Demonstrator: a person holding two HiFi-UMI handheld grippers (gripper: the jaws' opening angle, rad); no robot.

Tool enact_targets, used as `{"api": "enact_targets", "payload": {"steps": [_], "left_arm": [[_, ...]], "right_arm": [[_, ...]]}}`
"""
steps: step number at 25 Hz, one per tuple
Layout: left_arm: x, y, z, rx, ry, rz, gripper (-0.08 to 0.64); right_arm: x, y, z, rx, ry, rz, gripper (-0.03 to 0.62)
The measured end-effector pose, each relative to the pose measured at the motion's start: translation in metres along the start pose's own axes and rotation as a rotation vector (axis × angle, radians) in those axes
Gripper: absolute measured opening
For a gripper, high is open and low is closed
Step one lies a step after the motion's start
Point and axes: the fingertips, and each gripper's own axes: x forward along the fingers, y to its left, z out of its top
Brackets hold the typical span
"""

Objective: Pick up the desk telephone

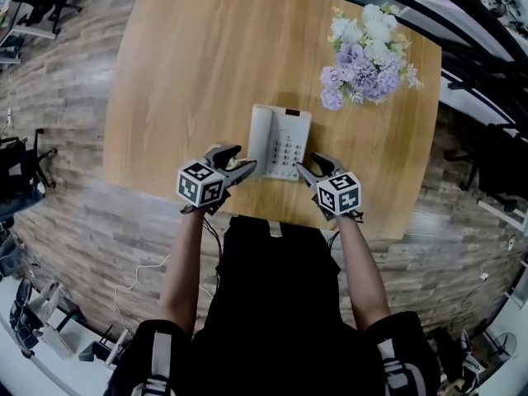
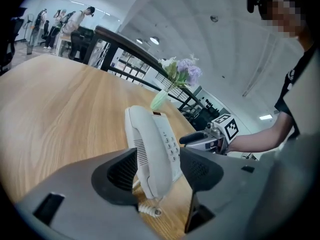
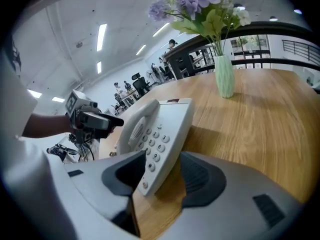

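Note:
A white desk telephone (image 1: 280, 143) lies flat on the wooden table (image 1: 181, 73), handset on its left side and keypad to the right. My left gripper (image 1: 246, 158) sits at the phone's near left corner. In the left gripper view the handset end (image 2: 152, 144) stands between the open jaws of the left gripper (image 2: 157, 171), with a gap on the right side. My right gripper (image 1: 306, 163) is at the near right corner. In the right gripper view the keypad corner (image 3: 160, 139) lies between the jaws of the right gripper (image 3: 160, 176), with bare wood showing beside the right pad.
A pale green vase of purple and white flowers (image 1: 367, 56) stands at the table's far right. The phone's coiled cord (image 2: 148, 210) hangs at its near end. The table's front edge runs just below both grippers. Office chairs and desks ring the table.

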Motion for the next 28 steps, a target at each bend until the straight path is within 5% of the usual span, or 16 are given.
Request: {"api": "enact_targets", "payload": {"steps": [18, 28], "left_arm": [[0.044, 0.017, -0.009, -0.093, 0.047, -0.052, 0.374], [0.058, 0.022, -0.012, -0.123, 0.083, -0.079, 0.38]], "right_arm": [[0.027, -0.009, 0.0, 0.129, -0.019, 0.061, 0.249], [0.029, -0.011, 0.008, 0.145, -0.036, 0.061, 0.25]]}}
